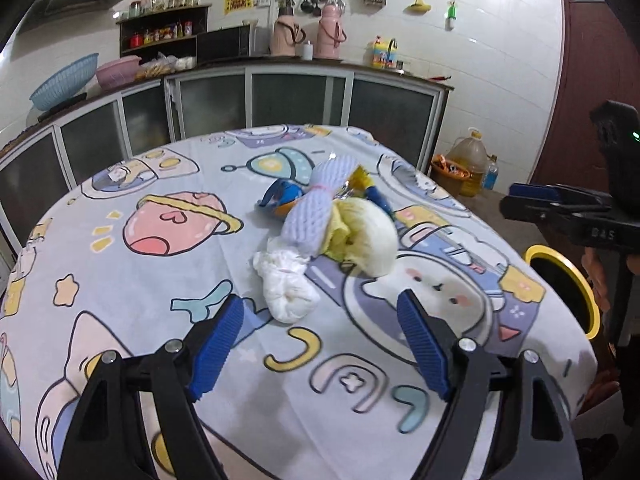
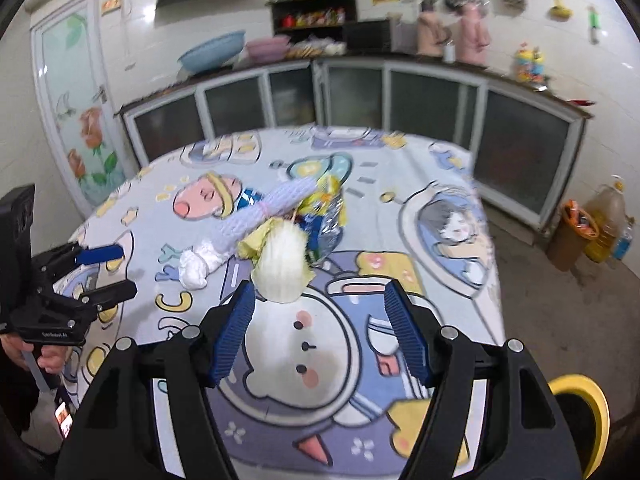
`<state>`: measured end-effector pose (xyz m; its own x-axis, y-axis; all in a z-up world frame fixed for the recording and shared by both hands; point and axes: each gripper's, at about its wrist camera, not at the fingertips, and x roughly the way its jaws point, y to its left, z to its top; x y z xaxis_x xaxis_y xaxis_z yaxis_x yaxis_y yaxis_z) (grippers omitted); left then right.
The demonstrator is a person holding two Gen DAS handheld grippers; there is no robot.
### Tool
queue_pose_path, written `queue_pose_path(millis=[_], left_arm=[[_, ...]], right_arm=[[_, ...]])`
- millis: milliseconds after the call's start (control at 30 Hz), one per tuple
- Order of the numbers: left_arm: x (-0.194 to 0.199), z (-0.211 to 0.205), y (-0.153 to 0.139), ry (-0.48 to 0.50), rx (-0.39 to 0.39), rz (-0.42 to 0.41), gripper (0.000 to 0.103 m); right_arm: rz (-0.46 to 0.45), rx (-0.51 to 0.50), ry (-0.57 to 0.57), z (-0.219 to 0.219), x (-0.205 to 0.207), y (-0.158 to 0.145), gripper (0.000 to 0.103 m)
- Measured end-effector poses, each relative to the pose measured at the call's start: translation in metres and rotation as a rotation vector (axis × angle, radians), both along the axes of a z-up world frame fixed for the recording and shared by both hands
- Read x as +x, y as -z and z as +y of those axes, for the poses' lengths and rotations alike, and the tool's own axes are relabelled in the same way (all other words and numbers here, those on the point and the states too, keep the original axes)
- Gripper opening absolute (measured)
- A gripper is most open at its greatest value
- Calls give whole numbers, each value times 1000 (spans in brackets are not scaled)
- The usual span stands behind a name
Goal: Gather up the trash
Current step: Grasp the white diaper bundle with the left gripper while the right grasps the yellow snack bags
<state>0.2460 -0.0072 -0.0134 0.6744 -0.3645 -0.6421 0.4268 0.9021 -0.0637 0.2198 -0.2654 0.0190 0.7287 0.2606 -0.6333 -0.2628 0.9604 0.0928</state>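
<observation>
Right wrist view: our right gripper, jaws spread, sits nearest the cabbage piece, just ahead, slightly left of centre.

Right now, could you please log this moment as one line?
left gripper: open, empty | right gripper: open, empty | trash pile: on table | bin: beside table

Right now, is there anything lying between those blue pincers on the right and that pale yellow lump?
No. In the right wrist view, only bare cartoon tablecloth separates the open right gripper from the pale yellow lump.
</observation>
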Motion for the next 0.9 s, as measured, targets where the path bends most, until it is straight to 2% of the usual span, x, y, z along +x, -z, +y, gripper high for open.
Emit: queue_pose_path(millis=[200, 500, 600, 733, 900], left_arm=[[30, -1, 16, 12, 0, 52, 76], [71, -4, 42, 10, 1, 138, 76], [77, -7, 44, 19, -10, 151, 76], [87, -12, 47, 29, -6, 162, 76], [98, -16, 57, 30, -27, 211, 76]], right_arm=[[74, -36, -48, 4, 48, 25, 63], [165, -12, -60, 8, 110, 48, 62], [179, 14, -68, 11, 128, 49, 62], [225, 99, -63, 8, 156, 51, 61], [303, 150, -68, 10, 185, 66, 54]])
